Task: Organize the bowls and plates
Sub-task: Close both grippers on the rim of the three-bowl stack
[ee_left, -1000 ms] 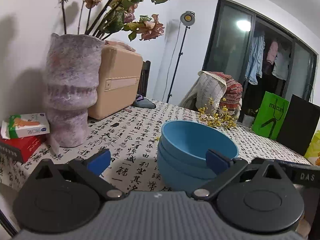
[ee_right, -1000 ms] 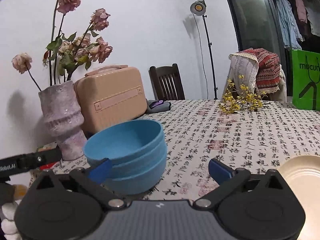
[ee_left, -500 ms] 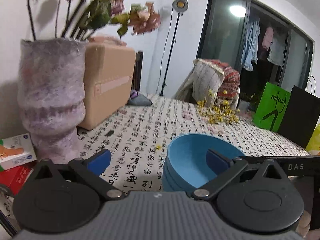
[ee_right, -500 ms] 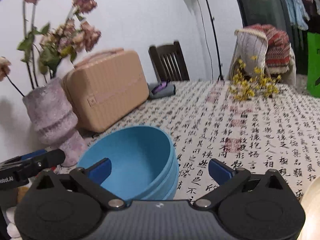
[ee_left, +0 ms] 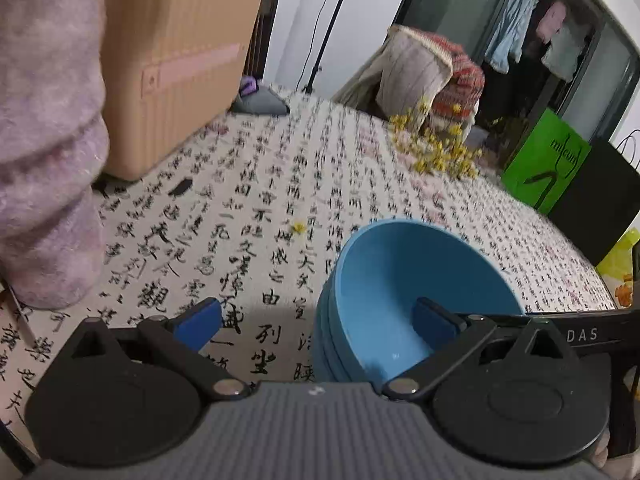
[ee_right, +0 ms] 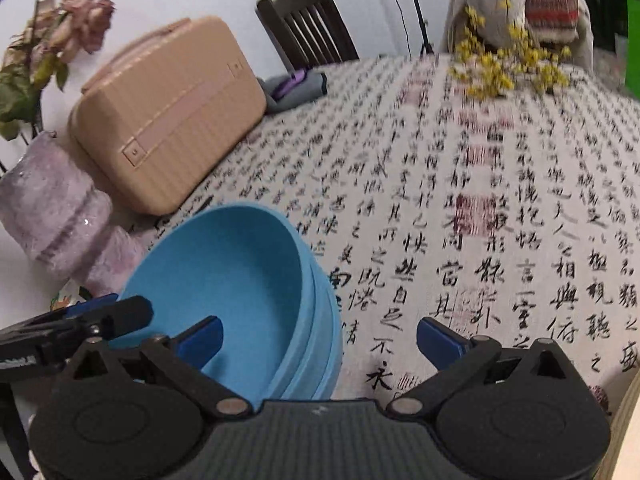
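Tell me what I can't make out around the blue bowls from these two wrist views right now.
- Stack of blue plastic bowls: how many are nested; in both views the gripper bodies cover the base.
- Left gripper: whether its right finger touches the bowl's inside; the angle leaves it unclear.
- Cream plate: only a sliver at the right wrist view's edge, cut off.
- Small yellow flowers: motion-blurred.

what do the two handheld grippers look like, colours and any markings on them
Both match. The left gripper and right gripper each have a grey ribbed body, two round black discs, black angled linkage arms with silver pivot pins, and blue pads on the fingertips. A small white mark sits on the top middle of each grey body. In the left view, the other gripper's black side bar carries white letters "DAS".
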Motion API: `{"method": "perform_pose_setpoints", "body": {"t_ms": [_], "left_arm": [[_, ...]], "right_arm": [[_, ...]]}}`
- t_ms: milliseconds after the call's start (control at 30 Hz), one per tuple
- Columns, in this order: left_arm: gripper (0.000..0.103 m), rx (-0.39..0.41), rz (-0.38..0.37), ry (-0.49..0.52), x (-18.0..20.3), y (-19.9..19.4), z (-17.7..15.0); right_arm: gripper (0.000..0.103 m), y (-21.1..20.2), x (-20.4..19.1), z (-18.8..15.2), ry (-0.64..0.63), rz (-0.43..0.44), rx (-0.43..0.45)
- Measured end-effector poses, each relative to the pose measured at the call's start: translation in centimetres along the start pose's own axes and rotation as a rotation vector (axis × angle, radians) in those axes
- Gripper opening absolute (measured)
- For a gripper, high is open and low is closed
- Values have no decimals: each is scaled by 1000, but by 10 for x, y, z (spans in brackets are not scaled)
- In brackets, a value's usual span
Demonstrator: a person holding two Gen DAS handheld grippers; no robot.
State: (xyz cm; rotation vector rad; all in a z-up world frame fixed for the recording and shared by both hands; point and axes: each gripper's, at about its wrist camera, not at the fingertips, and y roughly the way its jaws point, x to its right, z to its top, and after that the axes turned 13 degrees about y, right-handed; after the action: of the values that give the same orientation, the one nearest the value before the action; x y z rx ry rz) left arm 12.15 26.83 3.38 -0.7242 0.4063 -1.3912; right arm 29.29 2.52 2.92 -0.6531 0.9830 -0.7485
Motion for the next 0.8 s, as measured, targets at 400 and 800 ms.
{"method": "perform_pose_setpoints", "body": {"t_ms": [400, 800], "left_arm": [[103, -191, -42, -40, -2, 37, 5], [65, -230, -96, -50, 2, 40, 4]], "right_arm": [[88, 22, 4, 8, 43, -3, -141], [59, 26, 7, 7, 108, 13, -213]]}}
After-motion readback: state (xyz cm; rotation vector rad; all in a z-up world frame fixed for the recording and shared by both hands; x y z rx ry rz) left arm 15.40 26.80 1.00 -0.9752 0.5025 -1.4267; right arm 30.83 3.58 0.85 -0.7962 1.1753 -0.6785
